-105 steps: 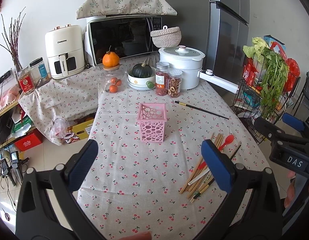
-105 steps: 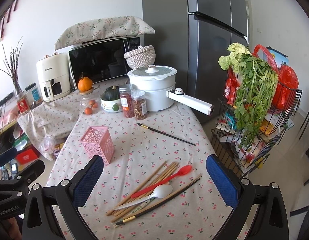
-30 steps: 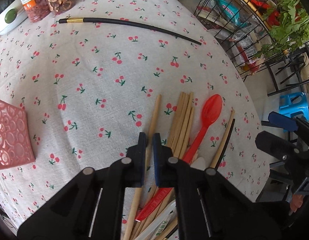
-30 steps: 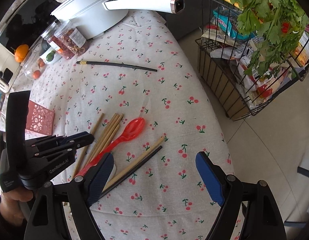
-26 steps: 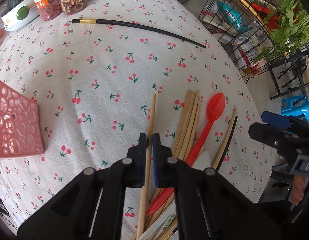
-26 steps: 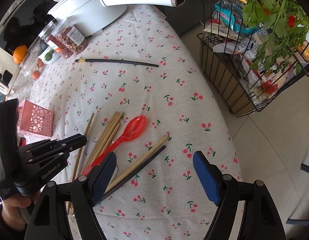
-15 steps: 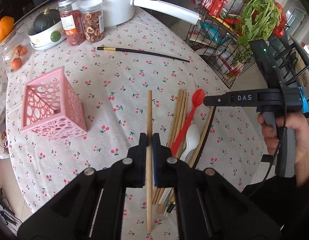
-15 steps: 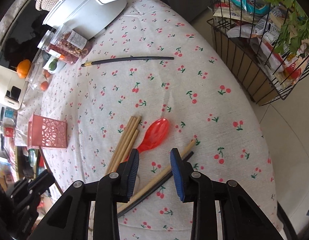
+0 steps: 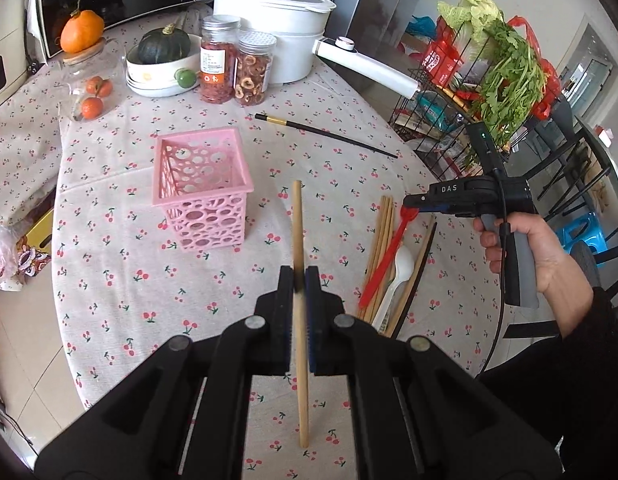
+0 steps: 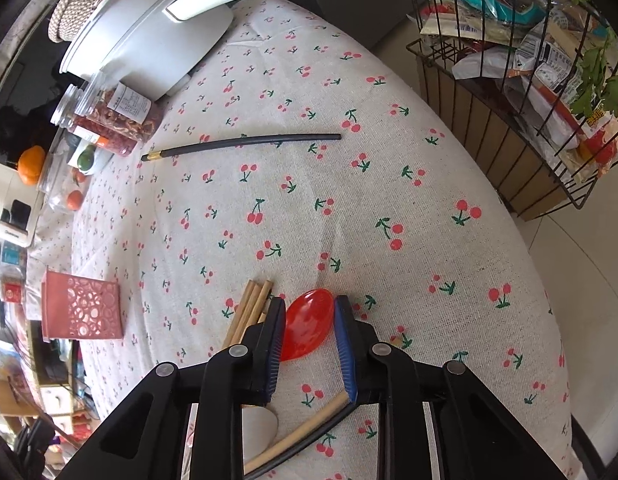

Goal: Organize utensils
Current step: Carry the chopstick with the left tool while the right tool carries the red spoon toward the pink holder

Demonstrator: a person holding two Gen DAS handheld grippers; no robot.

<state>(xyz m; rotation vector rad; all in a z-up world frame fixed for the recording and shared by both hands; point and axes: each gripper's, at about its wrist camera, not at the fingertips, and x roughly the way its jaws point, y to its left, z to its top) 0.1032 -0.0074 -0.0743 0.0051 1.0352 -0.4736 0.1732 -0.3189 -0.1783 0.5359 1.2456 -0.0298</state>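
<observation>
My left gripper (image 9: 299, 278) is shut on a wooden chopstick (image 9: 297, 224) and holds it above the table, to the right of the pink perforated basket (image 9: 203, 192). My right gripper (image 10: 309, 312) stands with its jaws partly closed around the bowl of the red spoon (image 10: 307, 330), which lies on the cloth; it also shows in the left wrist view (image 9: 413, 202). Beside the spoon lie several wooden chopsticks (image 9: 379, 240), a white spoon (image 9: 399, 270) and a dark chopstick (image 9: 419, 264). A black chopstick (image 9: 329, 134) lies apart, further back.
A white pot with a long handle (image 9: 277, 20), two jars (image 9: 237, 66), a bowl with a squash (image 9: 161, 56) and a glass jar of fruit (image 9: 89, 84) stand at the back. A wire rack with greens (image 9: 493, 80) stands off the table's right edge.
My left gripper has lifted the wooden chopstick higher and drawn back, nearer the basket. My right gripper has lowered onto the red spoon's bowl and its jaws have narrowed around it.
</observation>
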